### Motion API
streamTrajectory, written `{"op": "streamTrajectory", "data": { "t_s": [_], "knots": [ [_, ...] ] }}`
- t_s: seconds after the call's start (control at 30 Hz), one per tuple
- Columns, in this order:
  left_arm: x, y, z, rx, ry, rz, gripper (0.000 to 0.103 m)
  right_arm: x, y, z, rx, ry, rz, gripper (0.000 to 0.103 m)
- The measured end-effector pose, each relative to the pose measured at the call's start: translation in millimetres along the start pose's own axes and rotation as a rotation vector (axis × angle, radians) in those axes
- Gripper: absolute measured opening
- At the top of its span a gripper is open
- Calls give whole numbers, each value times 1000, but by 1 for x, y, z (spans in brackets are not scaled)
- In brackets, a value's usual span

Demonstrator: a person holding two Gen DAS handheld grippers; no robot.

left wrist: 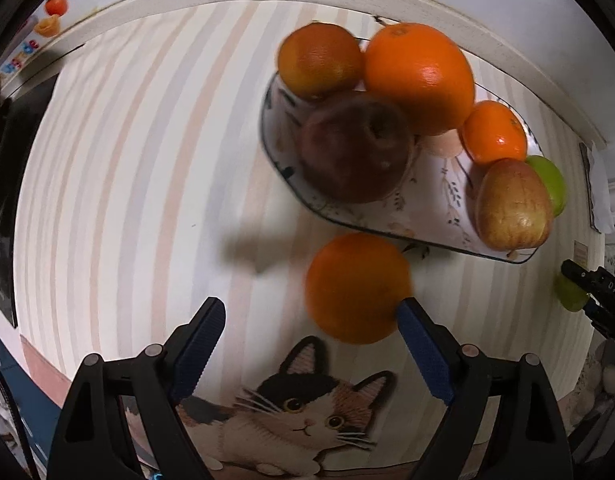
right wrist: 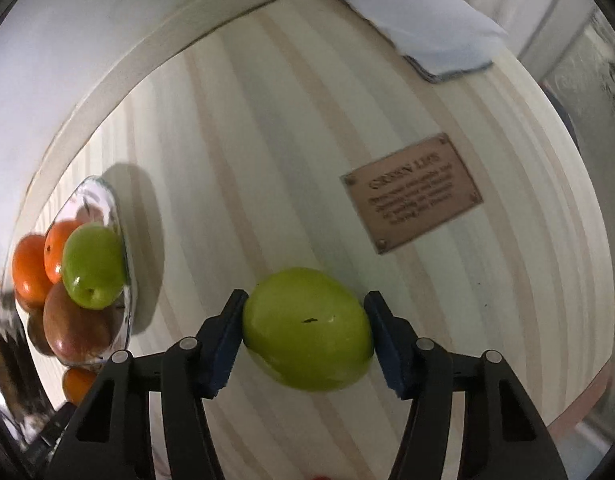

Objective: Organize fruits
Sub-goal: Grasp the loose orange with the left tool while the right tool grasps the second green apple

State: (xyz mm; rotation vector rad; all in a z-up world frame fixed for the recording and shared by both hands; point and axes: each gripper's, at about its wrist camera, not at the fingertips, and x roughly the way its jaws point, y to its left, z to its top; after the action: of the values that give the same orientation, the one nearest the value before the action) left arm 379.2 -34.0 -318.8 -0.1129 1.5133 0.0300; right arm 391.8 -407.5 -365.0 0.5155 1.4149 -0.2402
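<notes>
In the left wrist view a glass plate (left wrist: 435,208) holds several fruits: a large orange (left wrist: 419,80), a darker orange (left wrist: 319,60), a dark red apple (left wrist: 355,148), a tangerine (left wrist: 493,132), a red-yellow apple (left wrist: 513,204) and a green apple (left wrist: 549,180). A loose orange (left wrist: 357,288) lies on the tablecloth just before the plate. My left gripper (left wrist: 309,314) is open; its right finger touches this orange. My right gripper (right wrist: 305,320) is shut on a green apple (right wrist: 307,328), above the table. The plate (right wrist: 119,216) shows at the left there.
The round table has a striped cloth with a cat picture (left wrist: 299,408) near the front edge. A brown label (right wrist: 413,192) is on the cloth, and a folded white cloth (right wrist: 419,28) lies at the far edge. A wall runs behind the table.
</notes>
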Motion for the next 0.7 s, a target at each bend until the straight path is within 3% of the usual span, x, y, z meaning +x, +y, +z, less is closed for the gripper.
{"op": "streamTrajectory", "data": {
  "t_s": [0.13,0.27,0.33,0.5,0.7],
  "knots": [
    [9,-10,5,30,48,-43,88,-4,27,-21,-110,11,22,62],
    [18,-20,9,57,43,-66,85,-5,58,-55,-207,57,70,62],
    [19,-21,10,58,29,-56,65,-2,73,-74,-259,79,81,62],
    [19,-21,5,94,-2,-38,64,7,95,-112,-335,108,80,62],
    [16,-18,-24,139,44,-41,64,20,105,-132,-385,129,73,62]
  ]
}}
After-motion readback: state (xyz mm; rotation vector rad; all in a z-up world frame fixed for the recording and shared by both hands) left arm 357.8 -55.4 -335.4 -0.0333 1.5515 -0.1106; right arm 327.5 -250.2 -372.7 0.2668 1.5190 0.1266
